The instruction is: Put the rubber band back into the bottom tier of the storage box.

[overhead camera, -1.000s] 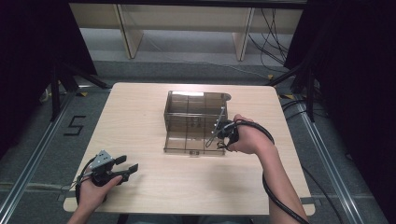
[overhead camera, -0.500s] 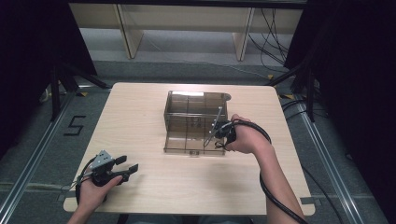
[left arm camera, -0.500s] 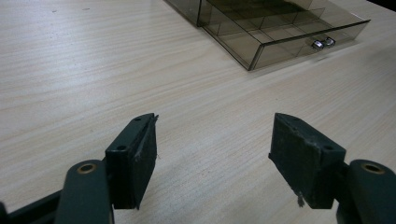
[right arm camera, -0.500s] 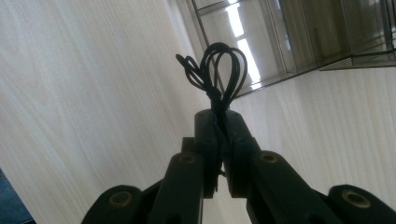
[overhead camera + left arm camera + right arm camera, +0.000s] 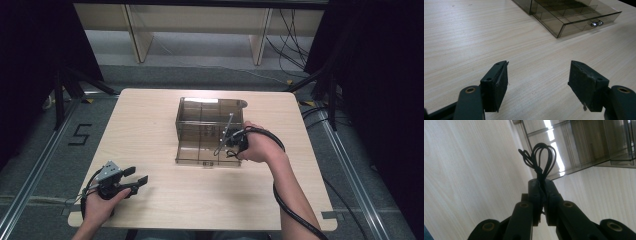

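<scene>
Pinching the limp, light black looped cord bundle (image 5: 540,157) at its tied waist, the right tool (image 5: 541,185) hangs at 3 o'clock of the smoky clear plastic compartment drawer (image 5: 200,148); left tool (image 5: 537,87) spread, idle.

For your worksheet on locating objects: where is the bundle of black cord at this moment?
In the right gripper view the black cord bundle is pinched in the right gripper, beside the smoky clear organiser box at mid-table.

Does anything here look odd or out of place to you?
Little stands out. The tinted organizer box has its drawer pulled out. The right gripper is shut on a bundle of black cord loops. The left gripper is open.
</scene>
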A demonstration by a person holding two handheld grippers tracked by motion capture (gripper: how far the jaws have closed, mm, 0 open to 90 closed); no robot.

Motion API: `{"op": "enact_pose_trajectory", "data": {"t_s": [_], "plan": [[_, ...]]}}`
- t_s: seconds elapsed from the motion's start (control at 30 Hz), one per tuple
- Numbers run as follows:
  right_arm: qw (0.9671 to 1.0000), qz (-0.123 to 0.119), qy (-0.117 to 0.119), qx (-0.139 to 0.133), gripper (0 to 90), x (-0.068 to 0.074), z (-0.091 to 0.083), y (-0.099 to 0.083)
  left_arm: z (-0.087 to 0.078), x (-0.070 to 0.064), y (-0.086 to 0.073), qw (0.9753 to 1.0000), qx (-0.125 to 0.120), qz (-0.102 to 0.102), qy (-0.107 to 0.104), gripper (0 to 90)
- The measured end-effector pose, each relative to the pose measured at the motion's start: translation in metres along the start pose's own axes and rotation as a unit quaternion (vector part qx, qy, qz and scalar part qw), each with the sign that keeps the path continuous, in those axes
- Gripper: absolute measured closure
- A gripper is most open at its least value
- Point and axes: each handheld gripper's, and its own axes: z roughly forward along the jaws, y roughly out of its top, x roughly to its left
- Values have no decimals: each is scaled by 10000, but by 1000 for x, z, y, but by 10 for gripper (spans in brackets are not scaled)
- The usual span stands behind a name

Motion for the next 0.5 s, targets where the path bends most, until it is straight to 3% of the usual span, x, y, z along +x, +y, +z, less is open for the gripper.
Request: {"op": "enact_pose_trajectory", "data": {"t_s": [0.5], "plan": [[10000, -14, -68, 7, 860, -3, 4, 8, 0, 0, 0, 10000, 24, -16, -18, 312]]}}
